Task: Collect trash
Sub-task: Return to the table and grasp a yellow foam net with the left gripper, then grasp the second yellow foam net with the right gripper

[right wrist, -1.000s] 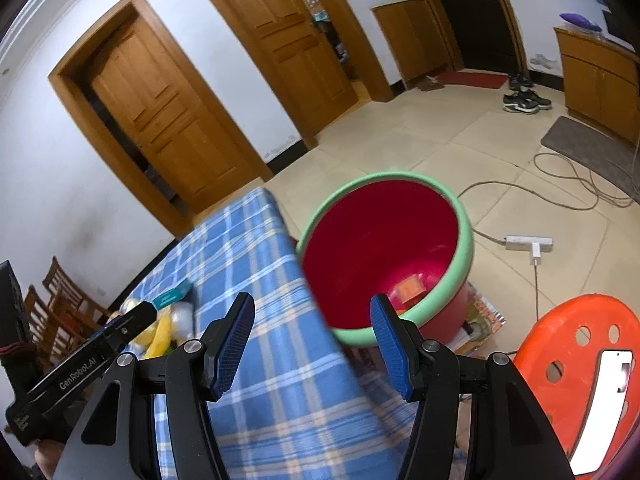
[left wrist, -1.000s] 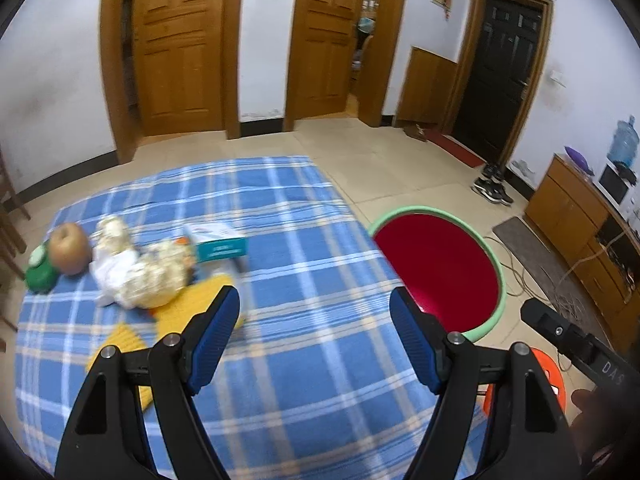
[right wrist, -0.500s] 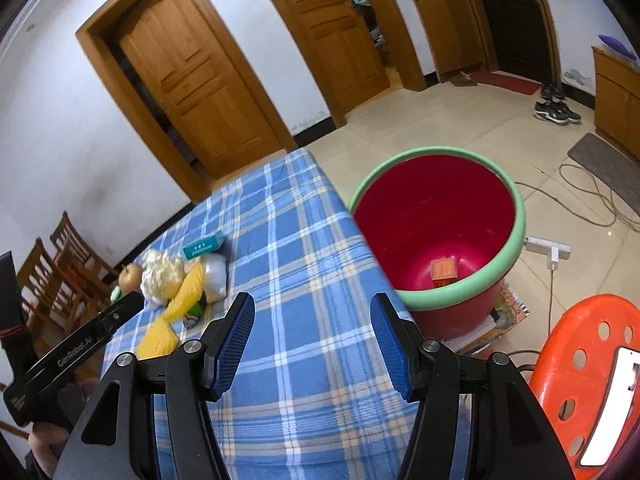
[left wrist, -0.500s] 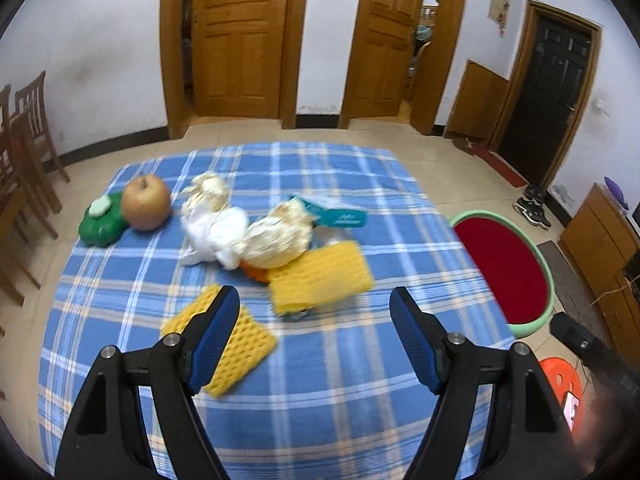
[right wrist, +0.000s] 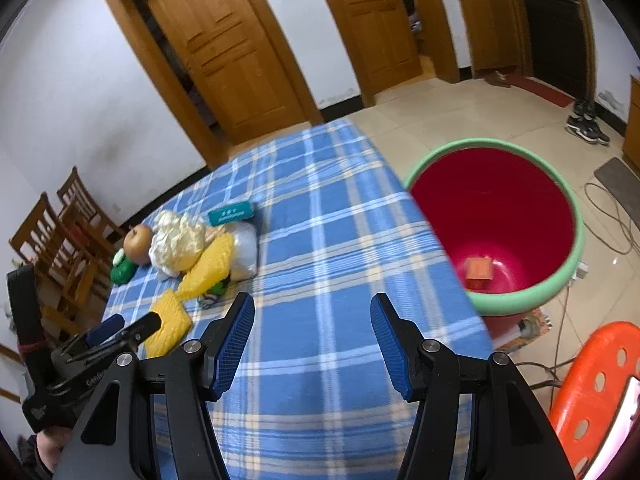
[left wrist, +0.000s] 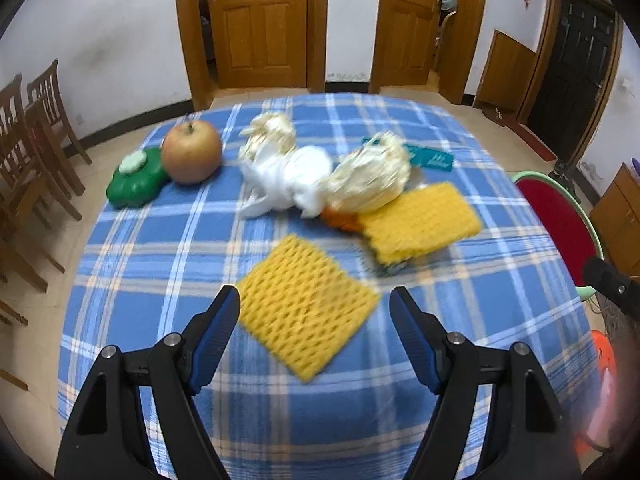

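The left claw (left wrist: 315, 310) gapes wide and empty over the blue plaid table (left wrist: 160, 248), a yellow foam net (left wrist: 306, 306) lying flat between its tips, toward 12 o'clock. A second net (left wrist: 420, 222), white and cream wrappers (left wrist: 320, 176) and a teal packet (left wrist: 430, 157), print unreadable, lie beyond. The right claw (right wrist: 312, 334) is wide too, the red bin (right wrist: 576, 240) at 2 o'clock.

even indoor light | motion blur | fisheye edges dark, curved
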`<action>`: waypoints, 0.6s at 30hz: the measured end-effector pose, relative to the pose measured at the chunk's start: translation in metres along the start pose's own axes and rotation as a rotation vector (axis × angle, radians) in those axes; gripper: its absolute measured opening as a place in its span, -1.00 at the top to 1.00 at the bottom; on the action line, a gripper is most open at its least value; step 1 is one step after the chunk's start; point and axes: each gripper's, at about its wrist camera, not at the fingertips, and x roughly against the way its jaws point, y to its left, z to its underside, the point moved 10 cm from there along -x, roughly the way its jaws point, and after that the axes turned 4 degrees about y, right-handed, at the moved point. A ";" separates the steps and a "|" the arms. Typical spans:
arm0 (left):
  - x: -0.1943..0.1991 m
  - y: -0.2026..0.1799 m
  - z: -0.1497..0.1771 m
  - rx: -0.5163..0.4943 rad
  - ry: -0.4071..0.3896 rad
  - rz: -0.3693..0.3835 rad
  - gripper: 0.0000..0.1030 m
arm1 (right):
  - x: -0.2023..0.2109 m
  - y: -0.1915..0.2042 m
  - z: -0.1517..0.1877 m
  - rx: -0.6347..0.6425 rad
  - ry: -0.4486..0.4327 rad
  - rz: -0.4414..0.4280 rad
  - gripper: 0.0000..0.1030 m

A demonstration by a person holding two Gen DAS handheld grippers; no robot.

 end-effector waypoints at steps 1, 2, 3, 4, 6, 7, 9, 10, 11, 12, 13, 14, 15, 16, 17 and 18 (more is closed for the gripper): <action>-0.004 0.004 0.002 0.015 0.007 0.002 -0.49 | -0.004 0.004 0.001 0.007 0.008 -0.003 -0.20; -0.007 0.008 0.004 0.028 0.013 0.003 -0.46 | -0.008 0.008 0.002 0.015 0.018 -0.007 -0.20; -0.012 0.012 0.006 0.044 0.025 0.004 -0.39 | -0.011 0.011 0.002 0.021 0.024 -0.009 -0.20; -0.015 0.014 0.007 0.051 0.032 0.007 -0.33 | -0.014 0.015 0.003 0.033 0.030 -0.012 -0.20; -0.021 0.016 0.009 0.064 0.045 0.026 -0.23 | -0.018 0.022 0.004 0.053 0.035 -0.016 -0.20; -0.023 0.016 0.009 0.063 0.045 0.036 -0.19 | -0.020 0.025 0.004 0.060 0.036 -0.017 -0.20; -0.024 0.015 0.008 0.059 0.038 0.053 -0.13 | -0.024 0.031 0.003 0.068 0.038 -0.015 -0.20; -0.024 0.014 0.007 0.057 0.037 0.062 -0.06 | -0.026 0.033 0.003 0.070 0.040 -0.015 -0.20; -0.026 0.013 0.006 0.054 0.036 0.074 0.01 | -0.027 0.035 0.004 0.073 0.041 -0.014 -0.20; -0.026 0.012 0.005 0.054 0.035 0.076 0.04 | -0.028 0.038 0.004 0.080 0.041 -0.011 -0.20; -0.027 0.011 0.005 0.051 0.029 0.080 0.22 | -0.028 0.040 0.003 0.083 0.040 -0.008 -0.20; -0.028 0.010 0.005 0.049 0.027 0.088 0.42 | -0.028 0.042 0.003 0.085 0.039 -0.007 -0.20; -0.028 0.009 0.005 0.050 0.025 0.095 0.47 | -0.028 0.045 0.003 0.087 0.039 -0.007 -0.20; -0.028 0.009 0.005 0.054 0.019 0.098 0.54 | -0.029 0.047 0.003 0.088 0.039 -0.004 -0.20; -0.028 0.010 0.005 0.056 0.011 0.101 0.58 | -0.028 0.049 0.002 0.088 0.039 -0.002 -0.20; -0.027 0.011 0.005 0.061 0.005 0.109 0.66 | -0.028 0.051 0.002 0.089 0.035 -0.002 -0.20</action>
